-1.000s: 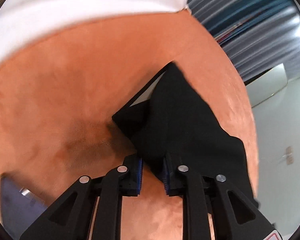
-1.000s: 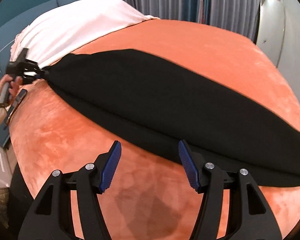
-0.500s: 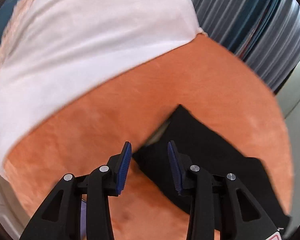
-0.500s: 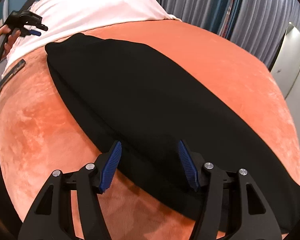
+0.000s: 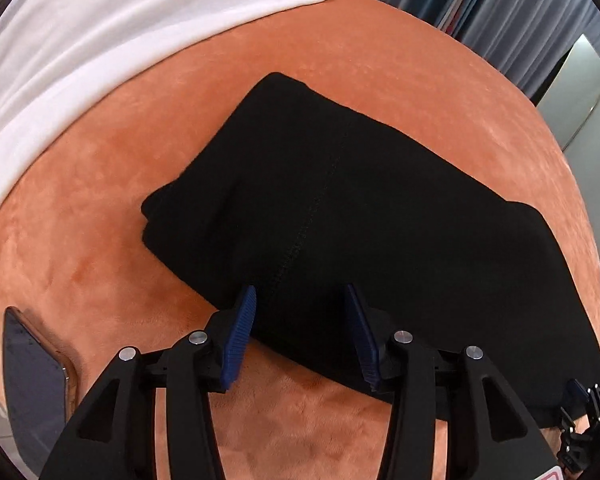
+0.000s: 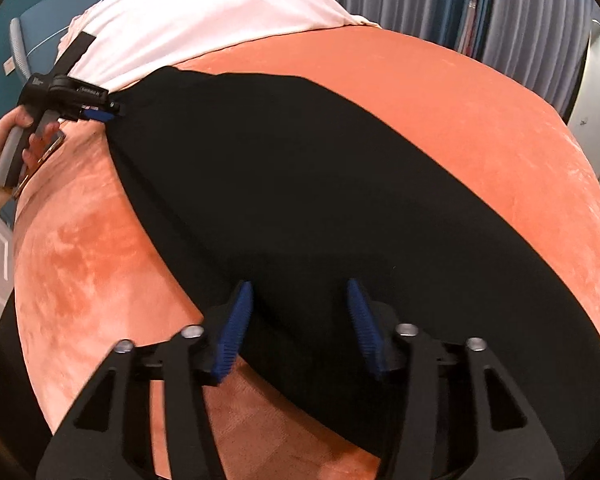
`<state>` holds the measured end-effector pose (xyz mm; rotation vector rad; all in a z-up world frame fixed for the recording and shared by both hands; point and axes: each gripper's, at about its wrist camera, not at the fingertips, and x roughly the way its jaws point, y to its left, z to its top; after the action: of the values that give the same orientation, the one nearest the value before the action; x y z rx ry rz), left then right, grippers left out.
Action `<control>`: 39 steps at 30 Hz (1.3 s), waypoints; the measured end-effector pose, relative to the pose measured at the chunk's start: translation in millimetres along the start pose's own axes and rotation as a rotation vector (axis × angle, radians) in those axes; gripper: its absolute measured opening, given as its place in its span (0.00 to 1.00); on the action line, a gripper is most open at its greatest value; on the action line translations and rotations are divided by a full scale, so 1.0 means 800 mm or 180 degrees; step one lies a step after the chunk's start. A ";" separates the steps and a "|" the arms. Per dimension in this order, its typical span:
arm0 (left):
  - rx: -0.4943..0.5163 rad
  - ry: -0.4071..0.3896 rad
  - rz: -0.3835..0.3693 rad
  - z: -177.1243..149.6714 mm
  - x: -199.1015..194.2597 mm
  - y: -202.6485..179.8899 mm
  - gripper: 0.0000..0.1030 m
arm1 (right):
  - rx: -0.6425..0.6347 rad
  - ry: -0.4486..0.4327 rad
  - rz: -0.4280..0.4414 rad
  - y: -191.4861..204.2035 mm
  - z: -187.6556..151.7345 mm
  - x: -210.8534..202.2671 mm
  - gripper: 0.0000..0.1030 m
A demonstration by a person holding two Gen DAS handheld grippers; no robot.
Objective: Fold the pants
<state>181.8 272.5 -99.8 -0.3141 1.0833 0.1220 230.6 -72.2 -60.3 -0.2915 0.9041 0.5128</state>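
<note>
Blue ribbed pads: seen on the black two-finger left gripper (image 5: pixel 302 334), whose jaws are opening over the near edge of the black pants, nothing pinched between them.
Right gripper (image 6: pixel 300 326): jaws held apart at a middling width above the near edge of the same cloth; no pinch is seen.
Black knit fabric pants (image 5: pixel 360 220): laid flat as a long folded band across the bed, a stitched seam running toward the left gripper.
Step in hand, as judged: the near edge is to be taken at two points for the next fold; all layers should be caught together and lifted evenly.
Orange velvet bedspread (image 5: pixel 100 208): soft, napped, likely to drag on cloth.
White smooth sheet (image 5: pixel 112 28): lying beyond the pants.
Dark glossy phone (image 5: pixel 32 372): beside the left gripper, kept clear.
</note>
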 end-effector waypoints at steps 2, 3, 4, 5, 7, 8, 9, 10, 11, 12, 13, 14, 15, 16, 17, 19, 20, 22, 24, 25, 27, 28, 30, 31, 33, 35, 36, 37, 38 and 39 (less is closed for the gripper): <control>0.0015 0.0056 0.0094 0.006 0.002 0.002 0.31 | -0.0039 0.0028 -0.0026 -0.002 0.004 0.009 0.44; 0.0000 0.0077 0.0127 0.004 0.000 0.009 0.21 | -0.0025 0.0029 -0.0038 -0.003 0.004 0.010 0.30; -0.0029 0.0094 0.0158 0.007 -0.001 0.012 0.13 | 0.0007 0.0027 -0.0049 -0.007 0.006 0.011 0.22; -0.0079 0.0115 0.0155 0.008 -0.003 0.017 0.13 | 0.0061 0.0033 -0.0010 -0.011 0.011 0.008 0.10; -0.0141 0.0161 0.0020 0.009 -0.008 0.028 0.14 | 0.0044 -0.0020 0.0046 -0.006 0.011 -0.009 0.08; -0.0099 0.0169 0.0016 0.006 -0.010 0.029 0.14 | -0.0003 -0.0031 0.0072 -0.001 0.008 -0.017 0.08; 0.0007 0.0168 0.0055 0.002 -0.013 0.028 0.16 | -0.0044 -0.0030 0.0119 0.002 0.002 -0.025 0.07; 0.0068 0.0170 0.0102 -0.001 -0.013 0.027 0.16 | -0.0081 0.0014 0.0192 0.009 -0.010 -0.029 0.04; 0.0118 0.0179 0.0130 -0.005 -0.013 0.027 0.16 | -0.0123 0.0086 0.0205 0.015 -0.020 -0.027 0.04; 0.0121 0.0183 0.0137 -0.007 -0.013 0.029 0.16 | -0.0134 0.0140 0.0187 0.017 -0.033 -0.022 0.04; 0.0099 0.0188 0.0132 -0.008 -0.014 0.030 0.17 | -0.0064 0.0102 0.0214 0.013 -0.037 -0.022 0.04; 0.0057 0.0191 0.0130 -0.007 -0.016 0.030 0.17 | 0.0073 0.0059 0.0301 0.007 -0.035 -0.026 0.06; 0.0019 0.0187 0.0128 -0.005 -0.021 0.030 0.17 | 0.0159 0.0029 0.0353 0.002 -0.027 -0.035 0.10; -0.0025 0.0154 0.0113 -0.003 -0.029 0.029 0.17 | 0.0181 -0.0012 0.0376 0.000 -0.021 -0.043 0.12; -0.0041 0.0105 0.0098 -0.002 -0.040 0.031 0.17 | 0.0193 -0.0125 0.0431 -0.003 -0.009 -0.059 0.16; -0.0045 0.0009 0.0068 -0.002 -0.058 0.026 0.31 | 0.0203 -0.0330 0.0501 -0.011 0.015 -0.079 0.42; -0.0063 -0.0017 0.0063 0.000 -0.063 0.025 0.43 | 0.0206 -0.0429 0.0513 -0.015 0.030 -0.085 0.57; -0.0200 -0.0016 0.0131 -0.004 -0.065 0.029 0.61 | 0.0171 -0.0527 0.0507 -0.020 0.056 -0.087 0.59; -0.0301 0.0074 0.0033 -0.014 -0.053 0.032 0.61 | 0.0113 -0.0546 0.0422 -0.026 0.087 -0.074 0.59; -0.0331 0.0134 -0.0011 -0.018 -0.043 0.032 0.61 | 0.0082 -0.0537 0.0394 -0.029 0.095 -0.069 0.59; -0.0401 0.0242 0.0021 -0.020 -0.020 0.032 0.60 | 0.0085 -0.0427 0.0316 -0.039 0.117 -0.046 0.59; -0.0403 0.0272 0.0023 -0.022 -0.011 0.032 0.60 | 0.0125 -0.0362 0.0317 -0.044 0.126 -0.034 0.59; -0.0315 0.0171 0.0096 -0.022 -0.007 0.029 0.52 | 0.0244 -0.0251 0.0430 -0.056 0.140 -0.009 0.59; -0.0213 0.0113 0.0128 -0.020 -0.012 0.024 0.36 | 0.0299 -0.0204 0.0539 -0.061 0.146 0.001 0.59; -0.0201 0.0106 0.0032 -0.016 -0.020 0.027 0.17 | 0.0405 -0.0148 0.0731 -0.072 0.162 0.021 0.59; -0.0341 0.0072 0.0023 -0.014 -0.034 0.039 0.16 | 0.0563 -0.0078 0.0887 -0.092 0.183 0.042 0.59; -0.0324 0.0032 0.0067 -0.013 -0.040 0.040 0.13 | 0.0660 -0.0084 0.0909 -0.102 0.193 0.049 0.59; -0.0256 -0.0055 0.0250 -0.014 -0.050 0.035 0.10 | 0.0798 -0.0067 0.0980 -0.117 0.207 0.063 0.59; -0.0133 -0.0197 0.0518 -0.014 -0.061 0.028 0.10 | 0.0881 -0.0027 0.1071 -0.127 0.213 0.074 0.59; 0.0068 -0.0410 0.0798 -0.010 -0.078 0.014 0.11 | 0.0987 0.0030 0.1157 -0.134 0.219 0.088 0.59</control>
<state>142.8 284.2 -50.6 -0.1479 0.9919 0.3495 442.0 -63.2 -10.6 0.1568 1.0362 0.6946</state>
